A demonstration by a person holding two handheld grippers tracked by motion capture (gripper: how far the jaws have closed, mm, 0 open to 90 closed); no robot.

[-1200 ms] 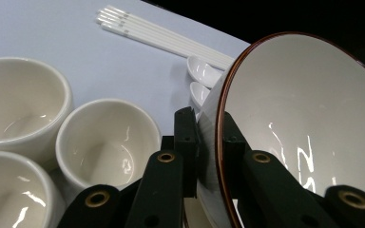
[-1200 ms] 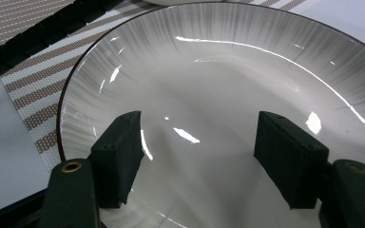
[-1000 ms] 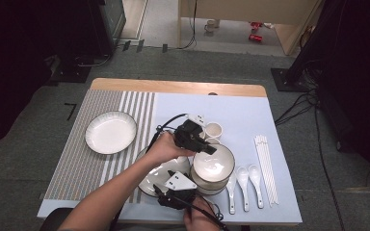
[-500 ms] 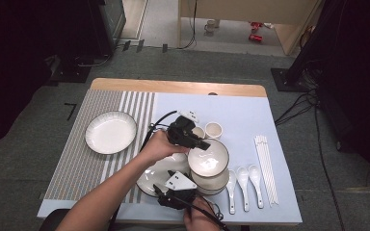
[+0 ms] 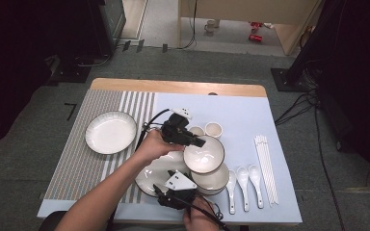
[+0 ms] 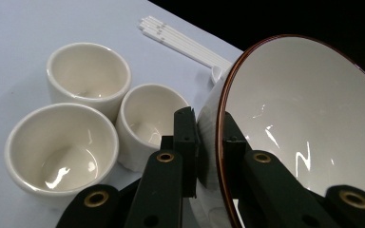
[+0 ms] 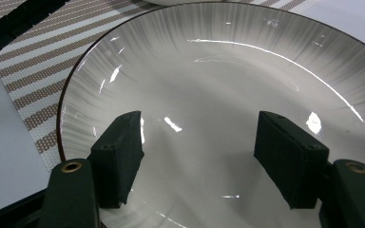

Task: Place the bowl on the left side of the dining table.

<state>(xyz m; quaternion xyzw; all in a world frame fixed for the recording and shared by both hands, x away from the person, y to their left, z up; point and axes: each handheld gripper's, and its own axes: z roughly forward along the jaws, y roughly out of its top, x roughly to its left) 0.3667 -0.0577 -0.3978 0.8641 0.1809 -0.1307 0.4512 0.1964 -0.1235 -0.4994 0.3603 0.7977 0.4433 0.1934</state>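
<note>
My left gripper (image 5: 198,142) is shut on the rim of a white bowl (image 5: 204,155) with a dark edge and holds it tilted above a second bowl (image 5: 214,179). In the left gripper view the jaws pinch the bowl (image 6: 304,118) at its rim, one jaw inside and one outside. My right gripper (image 5: 164,196) stands open near the table's front edge, low over a ribbed white plate (image 5: 155,174). In the right gripper view the two pads (image 7: 119,152) stand wide apart above the plate (image 7: 218,80) with nothing between them.
Another white plate (image 5: 111,132) lies on the striped mat (image 5: 72,159) at the left. Small cups (image 5: 213,129) stand behind the bowls; three cups (image 6: 88,76) show in the left gripper view. Three spoons (image 5: 243,182) and white chopsticks (image 5: 266,168) lie at the right.
My left gripper has carried the bowl a little up and to the left, off the bowl under it. The right gripper has stayed where it was.
</note>
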